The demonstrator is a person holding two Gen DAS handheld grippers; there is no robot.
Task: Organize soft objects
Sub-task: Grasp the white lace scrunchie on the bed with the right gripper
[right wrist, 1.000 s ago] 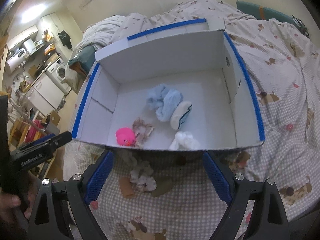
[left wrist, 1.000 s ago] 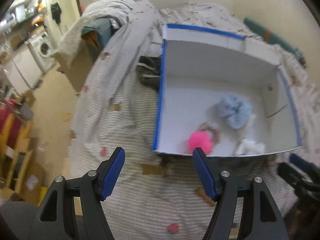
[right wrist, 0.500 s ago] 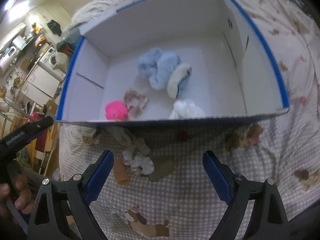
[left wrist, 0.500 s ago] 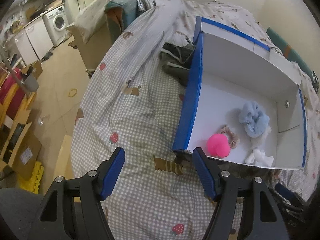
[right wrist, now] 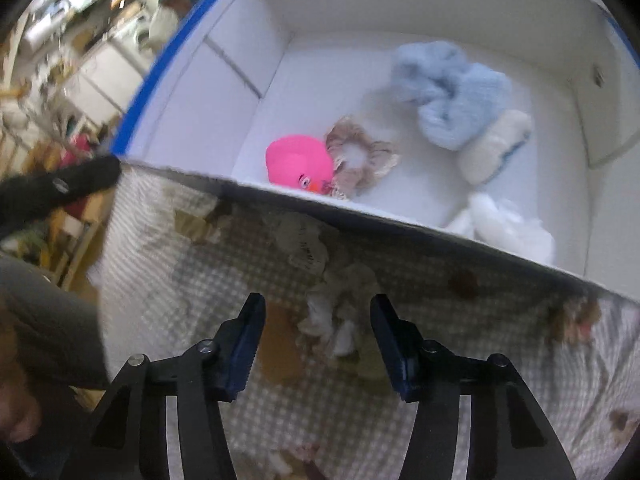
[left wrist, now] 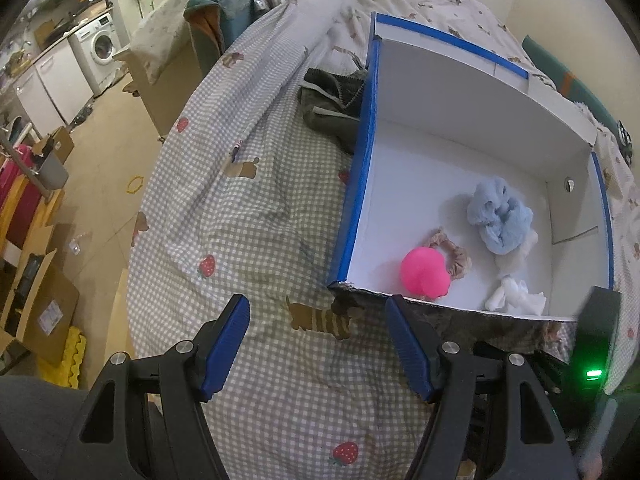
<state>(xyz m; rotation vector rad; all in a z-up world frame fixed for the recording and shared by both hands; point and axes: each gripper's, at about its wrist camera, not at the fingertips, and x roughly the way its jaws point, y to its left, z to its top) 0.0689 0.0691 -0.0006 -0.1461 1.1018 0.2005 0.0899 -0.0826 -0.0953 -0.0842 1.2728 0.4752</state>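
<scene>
Box: white box (right wrist: 460, 224) with blue-taped rim sits on the bed (left wrist: 248, 216), open top up, so loose things drop in.
Already inside: pink toy (right wrist: 300, 160), beige scrunchie (right wrist: 360, 160), blue fluffy cloth (right wrist: 452, 92), white wad (right wrist: 508, 228).
Task's thing: pale crumpled scrunchie (right wrist: 336, 304) on the bedspread, just outside the box's near wall.
Right claw (right wrist: 318, 340): jaws just closing, half-narrowed, straddling the scrunchie; pads not yet pressing, likely lining up the pick.
Left claw (left wrist: 318, 344): moderately wide, empty, over bare bedspread, clear of the work.

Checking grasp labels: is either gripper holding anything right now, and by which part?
Nothing held. Left gripper is open over bare bedspread. Right gripper has been closing around the white scrunchie, pads not yet on it.
</scene>
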